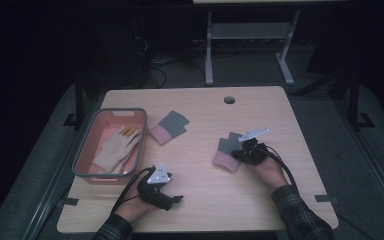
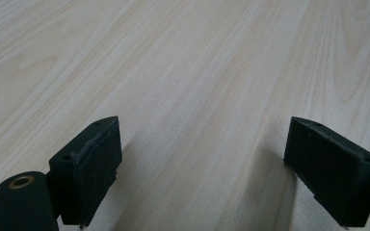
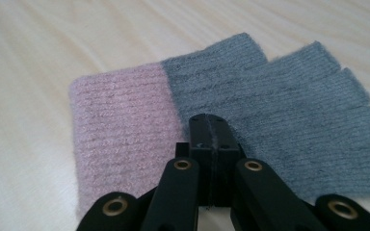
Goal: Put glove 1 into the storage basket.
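Right hand-held gripper point(image 3: 211, 144): your jaws are clenched together over the near glove point(image 3: 221, 120), at the line where its pink cuff meets the grey part; I cannot tell whether any knit is caught between them.
Left hand-held gripper point(image 2: 202, 168): released, jaws wide apart over bare surface point(image 2: 197, 62), carrying nothing.
Near glove: lies flat on the surface, right of centre.
Risk: if the jaws only rest on the knit, your lift will likely come up empty; a thin pinch could slip out on the way.
Far glove point(image 1: 169, 127): lies apart, just beside the bin.
Bin point(image 1: 88, 145): at the left edge, already holding pale gloves point(image 1: 115, 148).
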Demonstrator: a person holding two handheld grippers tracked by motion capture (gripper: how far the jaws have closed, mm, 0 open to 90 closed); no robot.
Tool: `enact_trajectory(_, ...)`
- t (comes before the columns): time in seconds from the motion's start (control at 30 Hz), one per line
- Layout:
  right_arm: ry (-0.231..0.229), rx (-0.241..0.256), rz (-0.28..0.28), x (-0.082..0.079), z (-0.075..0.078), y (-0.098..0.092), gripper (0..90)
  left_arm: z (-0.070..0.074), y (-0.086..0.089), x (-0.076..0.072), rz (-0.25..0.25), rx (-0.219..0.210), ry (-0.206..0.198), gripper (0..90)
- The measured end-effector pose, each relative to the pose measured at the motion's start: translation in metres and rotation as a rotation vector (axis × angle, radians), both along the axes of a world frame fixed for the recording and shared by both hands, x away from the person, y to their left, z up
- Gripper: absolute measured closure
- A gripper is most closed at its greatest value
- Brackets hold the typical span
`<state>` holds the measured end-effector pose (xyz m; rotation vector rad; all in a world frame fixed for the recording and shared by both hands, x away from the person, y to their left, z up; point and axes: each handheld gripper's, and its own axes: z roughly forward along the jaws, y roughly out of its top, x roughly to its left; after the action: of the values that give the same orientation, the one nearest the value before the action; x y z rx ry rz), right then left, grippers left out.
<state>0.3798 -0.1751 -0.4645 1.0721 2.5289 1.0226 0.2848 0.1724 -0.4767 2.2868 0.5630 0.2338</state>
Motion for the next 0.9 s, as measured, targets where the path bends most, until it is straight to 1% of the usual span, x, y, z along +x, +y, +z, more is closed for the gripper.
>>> enact_trajectory(0.1, 0.013, -0.004, 0.017, -0.009, 0.001, 0.001, 90.0, 0.0, 0.0, 0.0, 0.0, 0.0, 0.0, 12.3)
enact_trajectory(0.17, 0.008, -0.008, 0.025, -0.015, 0.001, 0.002, 90.0, 0.0, 0.0, 0.0, 0.0, 0.0, 0.0, 12.3)
enact_trajectory(0.27, 0.024, -0.001, 0.03, -0.025, 0.002, 0.001, 90.0, 0.0, 0.0, 0.0, -0.001, 0.001, -0.001, 12.3)
enact_trajectory(0.33, 0.02, -0.011, 0.036, -0.031, 0.003, 0.001, 90.0, 0.0, 0.0, 0.0, 0.0, 0.0, -0.001, 12.3)
enact_trajectory(0.4, 0.023, -0.001, 0.045, -0.037, 0.002, 0.0, 90.0, 0.0, 0.0, 0.0, 0.0, 0.0, 0.0, 12.3)
enact_trajectory(0.43, 0.029, -0.002, 0.041, -0.041, 0.002, 0.0, 90.0, 0.0, 0.0, 0.0, 0.0, -0.001, 0.0, 12.3)
enact_trajectory(0.5, 0.028, -0.005, 0.045, -0.046, 0.003, 0.0, 90.0, 0.0, 0.0, 0.0, 0.0, -0.001, 0.0, 12.3)
enact_trajectory(0.57, 0.035, 0.009, 0.043, -0.053, 0.002, 0.0, 90.0, 0.0, 0.0, 0.0, 0.0, -0.001, -0.001, 12.3)
enact_trajectory(0.6, 0.031, 0.007, 0.052, -0.055, 0.002, 0.0, 90.0, 0.0, 0.0, 0.0, 0.0, 0.0, -0.001, 12.3)
enact_trajectory(0.67, 0.042, 0.001, 0.054, -0.062, 0.003, 0.001, 90.0, 0.0, 0.0, 0.0, 0.0, 0.0, -0.001, 12.3)
enact_trajectory(0.8, 0.055, 0.013, 0.055, -0.074, 0.003, 0.0, 90.0, 0.0, 0.0, 0.0, -0.001, 0.001, -0.001, 12.3)
enact_trajectory(0.87, 0.051, 0.005, 0.064, -0.078, 0.003, 0.0, 90.0, 0.0, 0.0, 0.0, -0.001, 0.001, -0.001, 12.3)
enact_trajectory(0.9, 0.054, 0.011, 0.066, -0.081, 0.003, 0.0, 90.0, 0.0, 0.0, 0.0, -0.001, -0.001, -0.003, 12.3)
